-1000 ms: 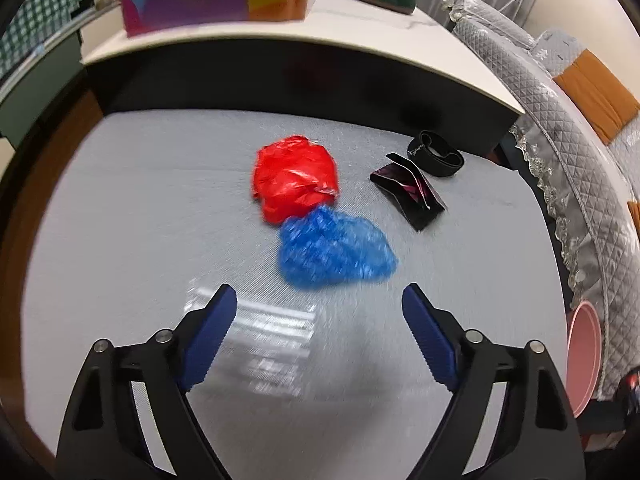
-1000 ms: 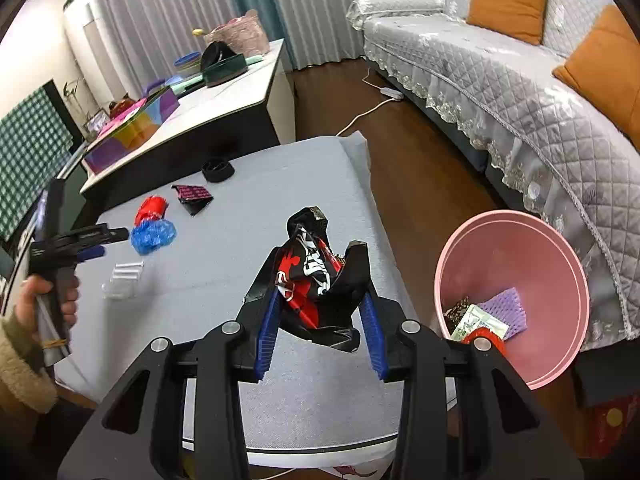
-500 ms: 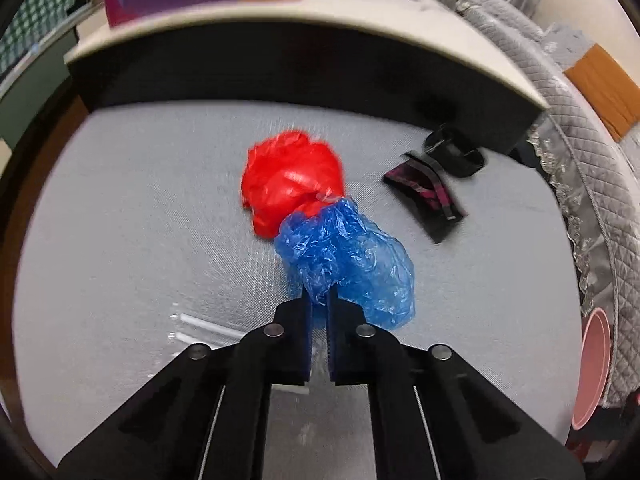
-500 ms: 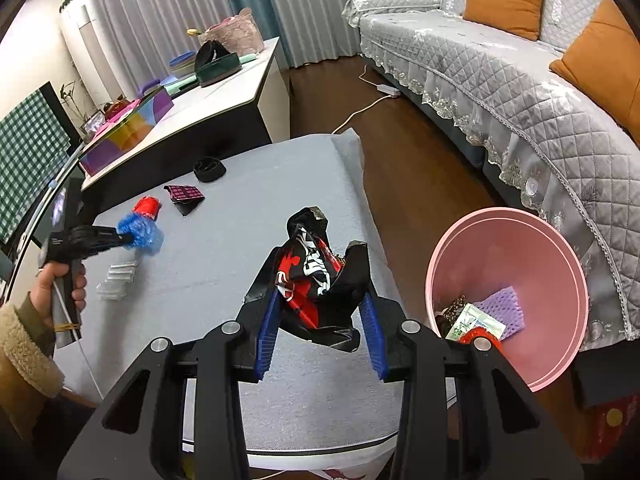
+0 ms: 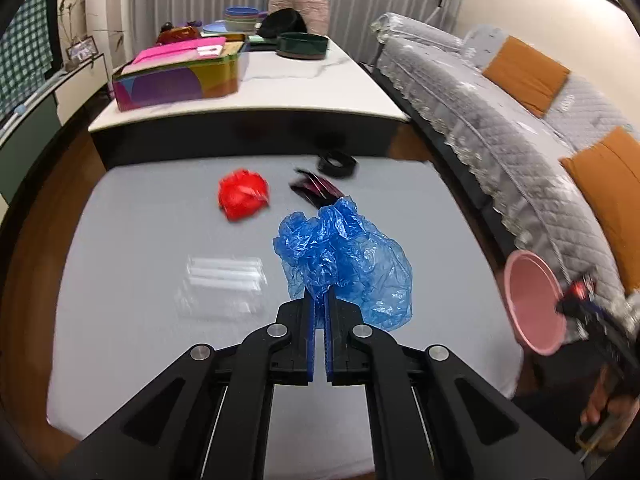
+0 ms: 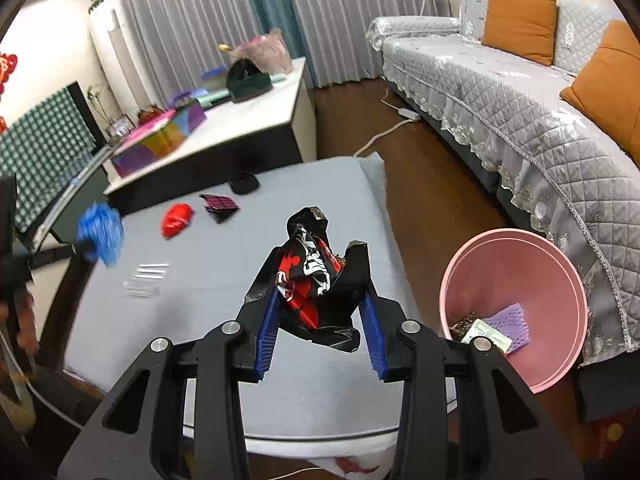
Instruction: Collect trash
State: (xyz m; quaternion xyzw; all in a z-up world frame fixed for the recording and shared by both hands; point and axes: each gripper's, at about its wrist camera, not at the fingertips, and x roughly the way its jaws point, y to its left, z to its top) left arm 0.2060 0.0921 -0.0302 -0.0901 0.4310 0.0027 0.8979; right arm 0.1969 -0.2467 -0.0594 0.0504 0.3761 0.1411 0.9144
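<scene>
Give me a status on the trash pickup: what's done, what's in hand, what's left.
Done: a few scraps already lie in the pink bin. In hand: the left gripper is shut on the blue bag, and the right gripper is shut on a black-and-red wrapper. Left on the table: red bag, clear packaging, dark wrapper.

two plastic bags (image 5: 348, 256), two wrappers (image 6: 316, 276), one bin (image 6: 516, 248)
</scene>
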